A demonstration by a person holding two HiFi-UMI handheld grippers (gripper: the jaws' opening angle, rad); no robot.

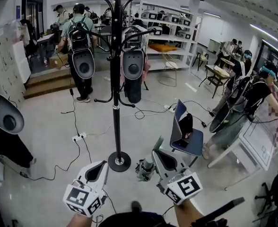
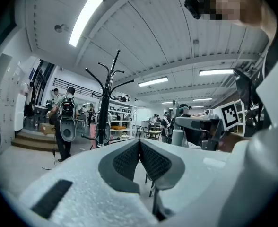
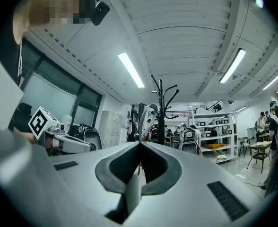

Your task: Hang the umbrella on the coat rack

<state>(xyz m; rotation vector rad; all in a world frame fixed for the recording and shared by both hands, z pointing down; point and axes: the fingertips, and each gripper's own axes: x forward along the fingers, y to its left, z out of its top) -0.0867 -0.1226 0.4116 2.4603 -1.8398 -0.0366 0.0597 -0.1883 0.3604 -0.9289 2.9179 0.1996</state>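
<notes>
The black coat rack [image 1: 116,79] stands on a round base just ahead of me, its hooks up high; I also see the coat rack [image 2: 103,108] in the left gripper view and the coat rack [image 3: 161,112] in the right gripper view. A small folded grey-green umbrella [image 1: 146,169] hangs at my right gripper [image 1: 157,146], right of the base. My right gripper [image 3: 140,144] is shut on the umbrella's pale strap [image 3: 146,115], which loops up past the tips. The umbrella [image 2: 178,137] shows as a grey cylinder. My left gripper [image 1: 102,164] [image 2: 140,141] is shut with nothing in it.
A blue chair [image 1: 186,136] stands right of the rack. Cables and a power strip [image 1: 78,137] lie on the floor at left. People with backpack rigs [image 1: 80,41] stand behind the rack, another person [image 1: 243,103] at a white table [image 1: 257,141] to the right. Shelves [image 1: 169,27] line the back.
</notes>
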